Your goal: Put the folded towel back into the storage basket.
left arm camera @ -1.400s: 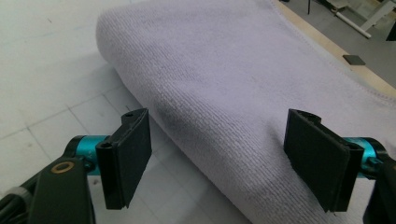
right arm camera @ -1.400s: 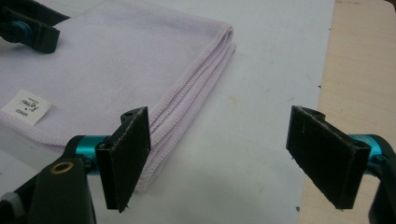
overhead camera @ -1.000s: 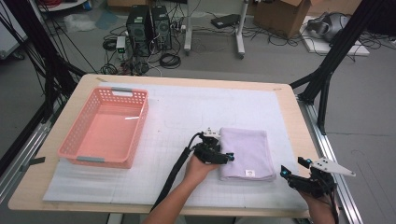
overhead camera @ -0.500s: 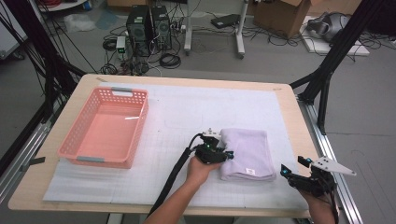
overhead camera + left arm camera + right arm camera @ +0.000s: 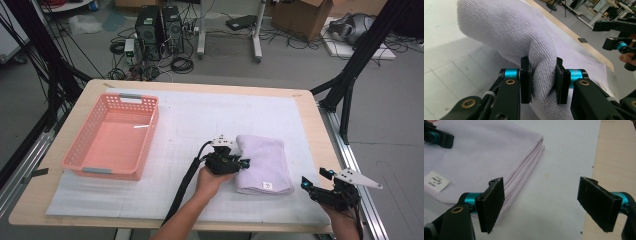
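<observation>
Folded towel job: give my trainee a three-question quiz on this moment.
1. True or false: the left gripper pinches the lilac towel's edge.
2. What lies between the right gripper's jaws? A) towel B) bare white mat C) basket
3. What sits in the pink basket?

Key: 1 true. 2 B; the jaws stand wide, the towel beside one pad. 3 Nothing.

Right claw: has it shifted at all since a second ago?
No. In the high view the right claw sits at the same spot by the table's near right corner, its jaws open, apart from the folded towel.
</observation>
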{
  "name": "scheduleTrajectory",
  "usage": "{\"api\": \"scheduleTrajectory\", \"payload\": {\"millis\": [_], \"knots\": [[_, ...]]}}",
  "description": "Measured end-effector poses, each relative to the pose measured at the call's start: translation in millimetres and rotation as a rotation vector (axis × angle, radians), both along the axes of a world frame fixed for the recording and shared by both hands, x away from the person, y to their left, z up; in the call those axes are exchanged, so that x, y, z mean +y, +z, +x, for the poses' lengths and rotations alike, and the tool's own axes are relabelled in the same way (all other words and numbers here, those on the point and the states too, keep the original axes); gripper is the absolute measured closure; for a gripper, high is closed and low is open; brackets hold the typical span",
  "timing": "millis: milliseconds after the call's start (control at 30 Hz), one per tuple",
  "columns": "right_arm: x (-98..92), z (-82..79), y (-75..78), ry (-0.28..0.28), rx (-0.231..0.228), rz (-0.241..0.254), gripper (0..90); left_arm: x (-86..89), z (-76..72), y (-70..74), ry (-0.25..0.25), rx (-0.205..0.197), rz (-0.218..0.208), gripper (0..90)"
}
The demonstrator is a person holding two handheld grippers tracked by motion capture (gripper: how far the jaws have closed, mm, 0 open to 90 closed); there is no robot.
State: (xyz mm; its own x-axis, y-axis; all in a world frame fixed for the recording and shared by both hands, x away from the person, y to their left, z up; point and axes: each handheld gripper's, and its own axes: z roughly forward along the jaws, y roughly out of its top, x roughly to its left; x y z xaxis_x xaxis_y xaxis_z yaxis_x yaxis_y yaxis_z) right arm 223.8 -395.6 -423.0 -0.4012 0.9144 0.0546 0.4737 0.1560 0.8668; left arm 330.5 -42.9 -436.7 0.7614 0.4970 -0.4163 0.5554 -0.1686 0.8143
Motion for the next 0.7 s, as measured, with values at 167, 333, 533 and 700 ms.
{"api": "scheduleTrajectory", "payload": {"millis": [167,333,533,700], "knots": [[0.4,-0.7,-0.1,0.001,0.000,0.001,20.9,13.6,-1.3,7.1,0.005,-0.018,-0.012,72.2],[-0.7,1.4,-1.4,-0.001,0.003,0.003,20.9,25.3,-2.1,12.3,0.010,-0.046,-0.024,72.3],[1.8,6.6,-1.5,0.007,0.003,0.010,20.9,31.7,-1.4,14.9,-0.011,-0.070,-0.015,72.4],[1.2,5.5,-0.7,0.007,-0.001,0.016,20.9,37.5,-4.0,22.5,-0.010,-0.094,-0.035,72.6]]}}
